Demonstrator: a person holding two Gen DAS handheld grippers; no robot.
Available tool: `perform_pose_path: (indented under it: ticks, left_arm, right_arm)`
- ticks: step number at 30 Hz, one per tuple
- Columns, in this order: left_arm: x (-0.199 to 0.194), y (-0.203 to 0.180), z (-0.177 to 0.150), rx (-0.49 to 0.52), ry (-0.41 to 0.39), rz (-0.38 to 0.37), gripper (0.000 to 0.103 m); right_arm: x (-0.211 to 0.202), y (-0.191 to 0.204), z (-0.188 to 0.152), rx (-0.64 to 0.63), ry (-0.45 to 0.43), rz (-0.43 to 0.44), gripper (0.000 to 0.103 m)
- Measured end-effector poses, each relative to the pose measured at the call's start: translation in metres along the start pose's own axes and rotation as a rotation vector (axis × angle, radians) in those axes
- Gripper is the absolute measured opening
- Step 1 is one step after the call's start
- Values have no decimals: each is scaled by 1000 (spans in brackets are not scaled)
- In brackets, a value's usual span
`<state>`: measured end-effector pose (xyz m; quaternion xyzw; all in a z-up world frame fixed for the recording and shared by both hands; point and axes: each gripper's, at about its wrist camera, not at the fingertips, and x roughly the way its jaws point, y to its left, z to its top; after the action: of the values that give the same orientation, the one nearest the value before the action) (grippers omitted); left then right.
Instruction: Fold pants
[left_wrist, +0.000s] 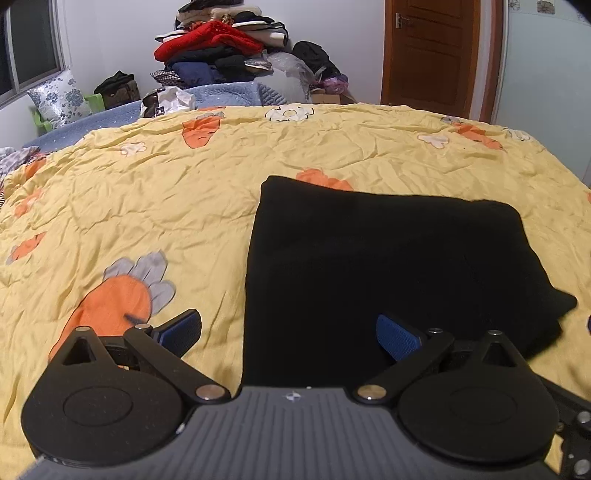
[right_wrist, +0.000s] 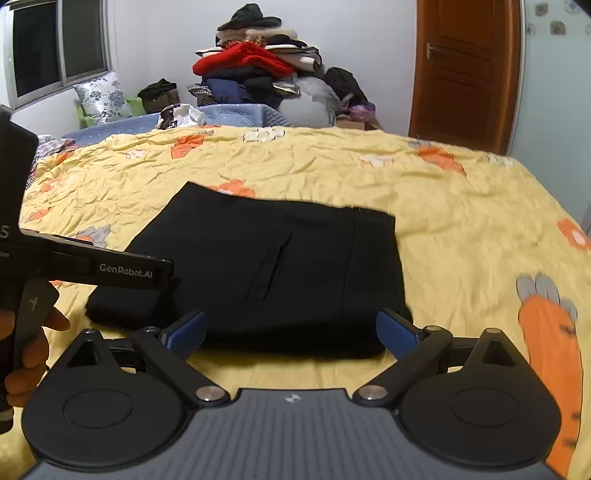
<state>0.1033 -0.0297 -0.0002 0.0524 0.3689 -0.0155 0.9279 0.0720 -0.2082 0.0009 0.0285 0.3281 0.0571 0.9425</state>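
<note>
Well, the big bed (right_wrist: 461, 206) has a yellow carrot blanket, and the black pants (right_wrist: 280, 266) lie folded flat on it. They look soft and floppy (grab an edge). Left hand-held gripper (left_wrist: 290, 334) and right hand-held gripper (right_wrist: 291, 332) gape wide, holding nothing.

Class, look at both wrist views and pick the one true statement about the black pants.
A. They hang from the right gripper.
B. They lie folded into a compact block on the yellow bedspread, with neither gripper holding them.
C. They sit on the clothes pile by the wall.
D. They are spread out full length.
B: the black pants lie as a compact block on the yellow bedspread, while the left gripper and the right gripper are both open and empty.
</note>
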Motion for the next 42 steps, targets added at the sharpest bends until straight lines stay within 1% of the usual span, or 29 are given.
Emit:
perform_pose_path:
  ticks: [7, 11, 16, 19, 22, 26, 28, 30, 33, 38, 42]
  left_arm:
    - [-30, 7, -28, -12, 0, -8, 103]
    - [-41, 10, -43, -12, 2, -10, 103]
    - [-53, 15, -60, -28, -16, -12, 103]
    - [-53, 19, -67, -20, -25, -3, 103]
    - [-43, 26, -68, -25, -13, 42, 103]
    - [-29, 40, -68, -72, 12, 61, 102]
    - [-24, 44, -67, -87, 16, 80, 101]
    - [-20, 49, -64, -101, 16, 75, 102]
    - [-15, 53, -58, -101, 16, 90, 103]
    - [-6, 64, -52, -157, 18, 75, 103]
    - [-4, 66, -47, -144, -20, 163, 103]
  right_arm:
    - [-20, 15, -19, 31, -5, 36, 99]
    - [-22, 20, -29, 44, 2, 41, 99]
    - [-22, 18, -37, 73, 10, 33, 99]
    - [-24, 14, -38, 79, -15, -10, 99]
    - [-19, 5, -36, 90, -23, -37, 99]
    - [-5, -4, -41, 121, 32, -58, 99]
    - [-1, -5, -45, 127, 50, -44, 99]
    - [-1, -3, -44, 124, 40, -26, 99]
    - [1, 2, -42, 102, 32, -33, 99]
    - [5, 0, -46, 125, 48, -16, 99]
    - [6, -2, -49, 127, 58, -19, 99]
